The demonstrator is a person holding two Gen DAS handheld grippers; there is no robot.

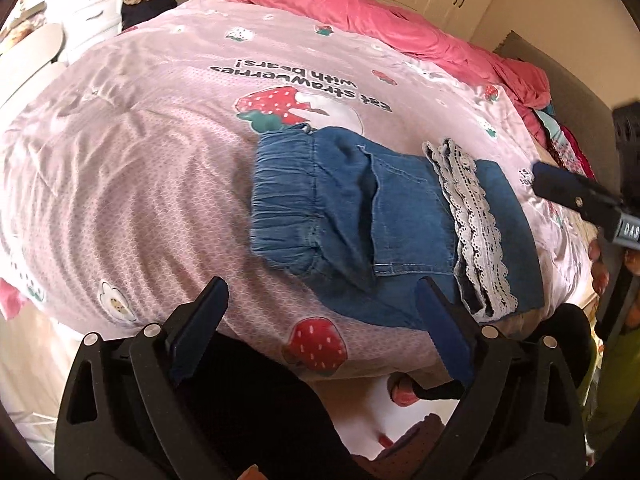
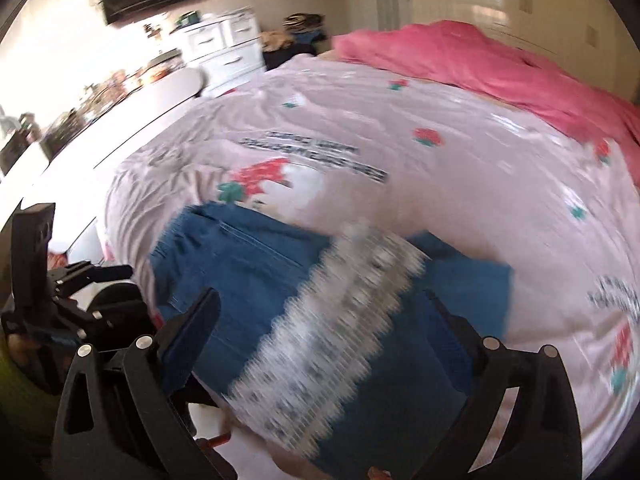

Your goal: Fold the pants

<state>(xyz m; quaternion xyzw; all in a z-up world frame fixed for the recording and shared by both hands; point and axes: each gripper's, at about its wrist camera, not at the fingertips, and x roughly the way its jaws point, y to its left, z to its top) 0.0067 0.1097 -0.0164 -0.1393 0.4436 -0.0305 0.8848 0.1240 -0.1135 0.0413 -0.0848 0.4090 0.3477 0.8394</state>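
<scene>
Pants (image 1: 404,216), denim, lace-trimmed: lie folded compact at centre right on quilt (image 1: 140,168); left gripper (image 1: 320,312), right gripper (image 2: 324,320) gape empty; folding seemingly complete.

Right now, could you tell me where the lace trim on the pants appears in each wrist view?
Left wrist: the lace trim runs down the right of centre, sharp, across the folded pants.
Right wrist: the lace trim lies lower centre, blurred.
Shared landmark: the large strawberry print beyond the pants.
</scene>
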